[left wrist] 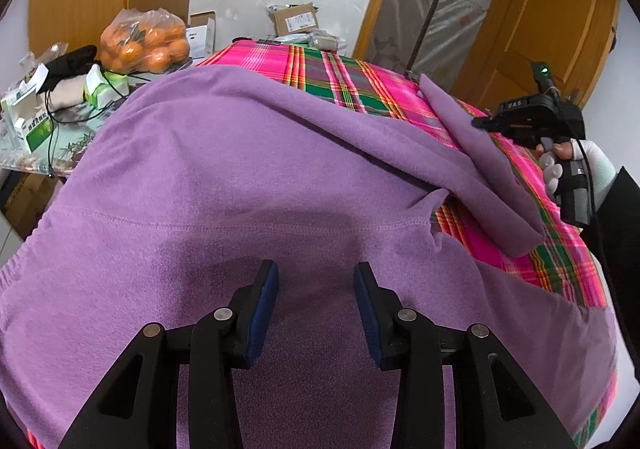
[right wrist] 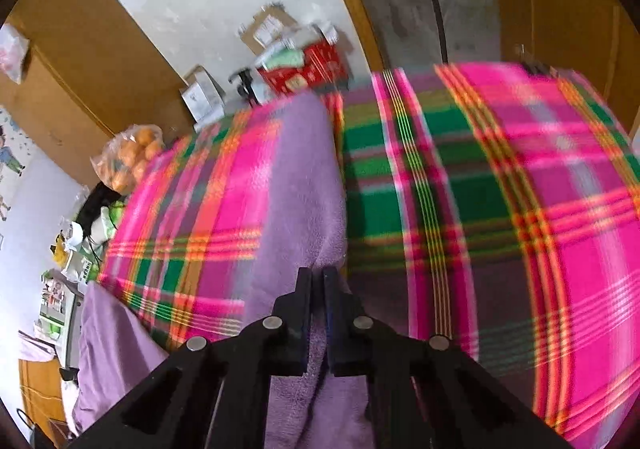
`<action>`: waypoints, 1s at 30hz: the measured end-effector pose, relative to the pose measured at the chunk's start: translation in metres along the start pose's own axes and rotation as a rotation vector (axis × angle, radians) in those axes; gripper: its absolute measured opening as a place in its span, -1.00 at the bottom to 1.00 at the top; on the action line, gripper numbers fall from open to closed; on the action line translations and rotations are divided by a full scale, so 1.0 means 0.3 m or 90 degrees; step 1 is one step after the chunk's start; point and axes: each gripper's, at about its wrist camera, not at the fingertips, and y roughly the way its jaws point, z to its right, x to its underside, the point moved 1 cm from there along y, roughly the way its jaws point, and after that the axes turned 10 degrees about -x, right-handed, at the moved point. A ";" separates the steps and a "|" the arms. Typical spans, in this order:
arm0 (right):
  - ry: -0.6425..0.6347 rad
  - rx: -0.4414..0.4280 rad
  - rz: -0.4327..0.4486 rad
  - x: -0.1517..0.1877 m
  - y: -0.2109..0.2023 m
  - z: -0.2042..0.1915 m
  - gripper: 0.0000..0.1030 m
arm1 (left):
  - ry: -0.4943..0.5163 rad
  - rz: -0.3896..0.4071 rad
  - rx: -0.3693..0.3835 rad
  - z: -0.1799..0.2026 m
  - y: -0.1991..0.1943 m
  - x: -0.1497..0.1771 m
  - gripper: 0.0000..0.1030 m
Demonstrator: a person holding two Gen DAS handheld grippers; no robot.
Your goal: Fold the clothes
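A purple fleece garment [left wrist: 240,177] lies spread over a pink and green plaid cloth [left wrist: 352,85]. My left gripper [left wrist: 316,269] hovers low over its near part, open, with only flat fabric showing between the blue pads [left wrist: 266,305]. One purple sleeve [left wrist: 480,165] runs off to the right across the plaid. In the left wrist view my right gripper [left wrist: 486,123] pinches that sleeve, held by a hand [left wrist: 558,165] in a white sleeve. In the right wrist view the right gripper [right wrist: 318,273] is shut on the purple sleeve [right wrist: 300,177], which stretches away over the plaid cloth [right wrist: 500,189].
A bag of oranges [left wrist: 144,43], small cartons [left wrist: 32,117] and a black cable crowd the left edge. Cardboard boxes [left wrist: 294,19] stand at the far side, and a red box [right wrist: 312,65] shows in the right wrist view. A wooden door [left wrist: 552,21] stands at the right.
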 end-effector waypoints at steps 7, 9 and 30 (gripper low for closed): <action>-0.047 -0.024 0.075 -0.007 -0.195 -0.089 -0.89 | -0.001 0.000 0.002 -0.002 -0.002 0.001 -0.21; -0.051 -0.022 0.101 0.003 -0.278 -0.092 -0.89 | -0.002 0.000 0.003 -0.001 -0.002 0.000 -0.21; 0.133 0.067 0.106 0.653 -0.794 0.241 -0.67 | 0.025 -0.001 -0.026 0.024 -0.001 -0.001 -0.19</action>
